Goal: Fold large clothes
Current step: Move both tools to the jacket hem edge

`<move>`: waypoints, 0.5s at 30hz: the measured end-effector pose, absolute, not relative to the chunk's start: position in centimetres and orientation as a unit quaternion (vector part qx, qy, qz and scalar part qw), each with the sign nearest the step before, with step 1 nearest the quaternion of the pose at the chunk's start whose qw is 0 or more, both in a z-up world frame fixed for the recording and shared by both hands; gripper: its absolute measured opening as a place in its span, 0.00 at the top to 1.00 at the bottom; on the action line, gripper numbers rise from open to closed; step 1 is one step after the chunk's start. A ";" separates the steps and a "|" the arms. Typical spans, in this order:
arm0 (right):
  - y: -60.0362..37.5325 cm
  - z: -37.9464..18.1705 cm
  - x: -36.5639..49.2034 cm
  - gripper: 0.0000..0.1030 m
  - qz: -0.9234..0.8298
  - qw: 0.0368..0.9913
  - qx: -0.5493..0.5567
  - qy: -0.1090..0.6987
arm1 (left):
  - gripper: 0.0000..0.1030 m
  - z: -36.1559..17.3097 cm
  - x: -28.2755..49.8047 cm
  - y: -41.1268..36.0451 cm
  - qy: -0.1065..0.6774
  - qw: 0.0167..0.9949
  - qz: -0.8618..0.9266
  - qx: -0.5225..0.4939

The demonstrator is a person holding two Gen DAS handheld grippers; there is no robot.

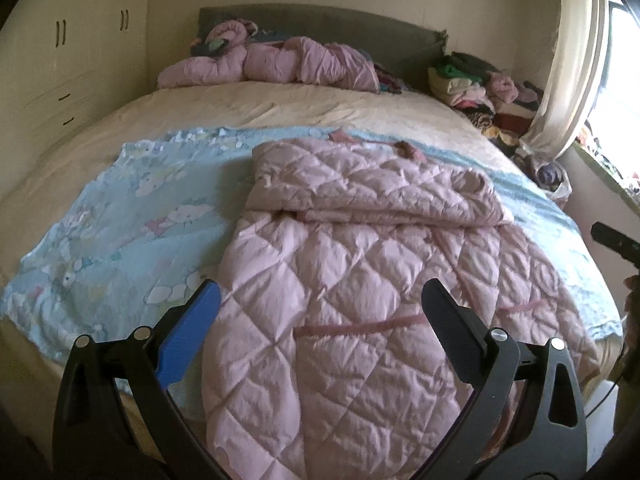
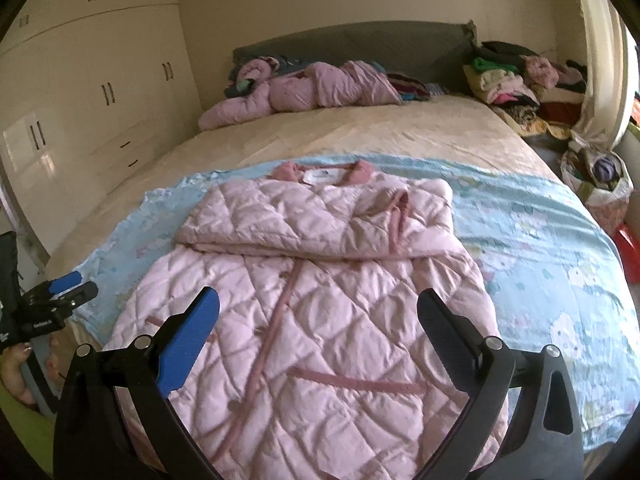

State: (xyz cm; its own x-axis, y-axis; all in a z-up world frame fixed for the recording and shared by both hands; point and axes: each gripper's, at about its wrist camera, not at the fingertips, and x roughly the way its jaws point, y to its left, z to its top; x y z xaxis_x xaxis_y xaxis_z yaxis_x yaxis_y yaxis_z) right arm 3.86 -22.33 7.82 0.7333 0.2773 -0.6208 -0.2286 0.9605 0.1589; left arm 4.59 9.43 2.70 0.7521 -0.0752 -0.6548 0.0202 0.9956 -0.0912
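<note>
A pink quilted robe lies front up on a light blue blanket, its hem hanging over the bed's near edge. Both sleeves are folded across the chest in a flat band. The collar with a white label points toward the headboard. My left gripper hovers open above the lower left part of the robe, holding nothing. My right gripper hovers open above the robe's middle, also holding nothing. The left gripper also shows at the left edge of the right wrist view.
A crumpled pink quilt lies by the grey headboard. Stacked clothes pile up at the back right near a curtain. White wardrobes line the left wall. A bag of clothes sits on the floor at right.
</note>
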 end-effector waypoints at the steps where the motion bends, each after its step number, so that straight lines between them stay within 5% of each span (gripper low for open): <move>1: -22.6 7.6 3.8 0.04 0.134 0.929 0.037 0.342 | 0.09 2.3 4.5 9.4 0.355 0.934 -0.023 -0.036; 15: -25.5 4.5 3.5 0.04 0.105 0.919 0.042 0.379 | 0.09 -0.9 3.6 9.9 0.393 0.919 -0.009 -0.020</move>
